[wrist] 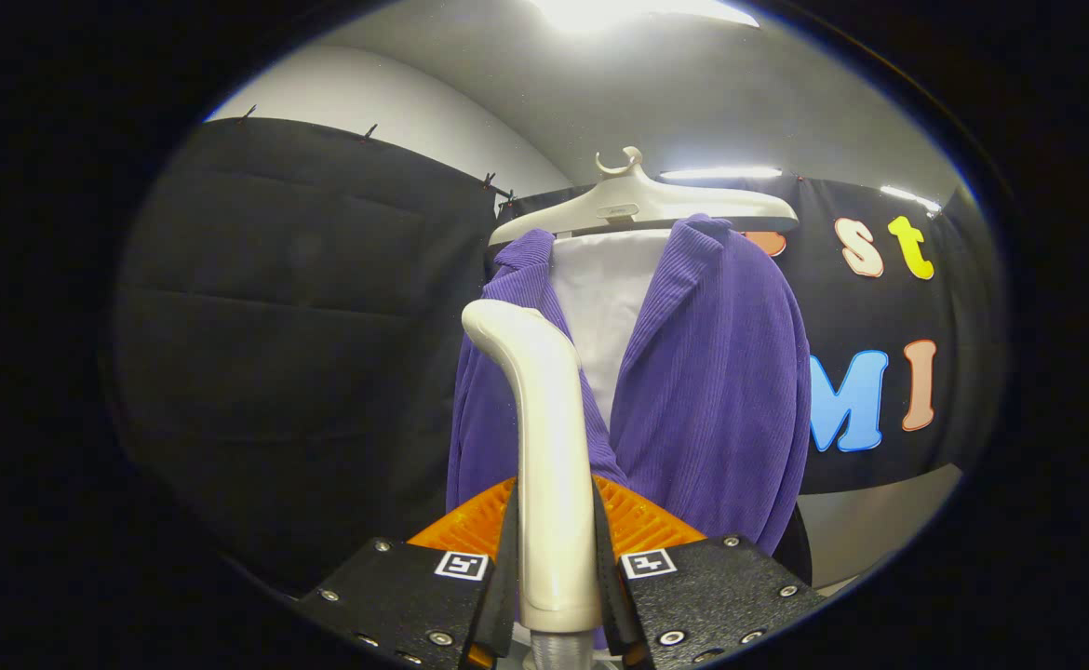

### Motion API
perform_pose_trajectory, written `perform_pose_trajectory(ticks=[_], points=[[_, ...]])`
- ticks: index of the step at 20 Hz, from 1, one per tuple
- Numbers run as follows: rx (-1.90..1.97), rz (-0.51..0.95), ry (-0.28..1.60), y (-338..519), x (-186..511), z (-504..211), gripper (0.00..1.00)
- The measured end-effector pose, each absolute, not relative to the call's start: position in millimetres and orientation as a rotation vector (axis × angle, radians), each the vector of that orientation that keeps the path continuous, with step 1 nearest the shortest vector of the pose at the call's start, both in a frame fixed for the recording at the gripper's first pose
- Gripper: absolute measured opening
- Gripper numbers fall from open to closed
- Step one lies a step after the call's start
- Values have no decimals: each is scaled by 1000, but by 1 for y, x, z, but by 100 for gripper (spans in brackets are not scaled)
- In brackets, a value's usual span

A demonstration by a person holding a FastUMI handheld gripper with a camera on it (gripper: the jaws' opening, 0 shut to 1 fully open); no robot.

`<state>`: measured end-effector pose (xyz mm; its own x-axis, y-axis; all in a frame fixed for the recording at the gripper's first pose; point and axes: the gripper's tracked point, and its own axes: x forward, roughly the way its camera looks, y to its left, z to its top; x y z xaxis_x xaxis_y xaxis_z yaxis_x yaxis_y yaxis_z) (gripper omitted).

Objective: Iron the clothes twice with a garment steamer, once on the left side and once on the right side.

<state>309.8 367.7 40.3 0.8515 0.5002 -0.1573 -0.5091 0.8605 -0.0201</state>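
My gripper (556, 558) has both fingers pressed against the sides of the garment steamer (549, 437), clamped low on its cream-white handle, just above a ribbed grey hose at its base. The handle stands upright between my fingers and curves at the top into a rounded head that leans toward the clothes. Just beyond it hangs the purple corduroy jacket (712, 381), draped open-fronted on a pale hanger (642, 205), lapels spread over a white panel. The steamer head sits before the jacket's left front.
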Motion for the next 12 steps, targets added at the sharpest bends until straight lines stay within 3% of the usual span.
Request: perform_pose_trajectory(ticks=[12], points=[[-88,545,239,350,275,-7,37]])
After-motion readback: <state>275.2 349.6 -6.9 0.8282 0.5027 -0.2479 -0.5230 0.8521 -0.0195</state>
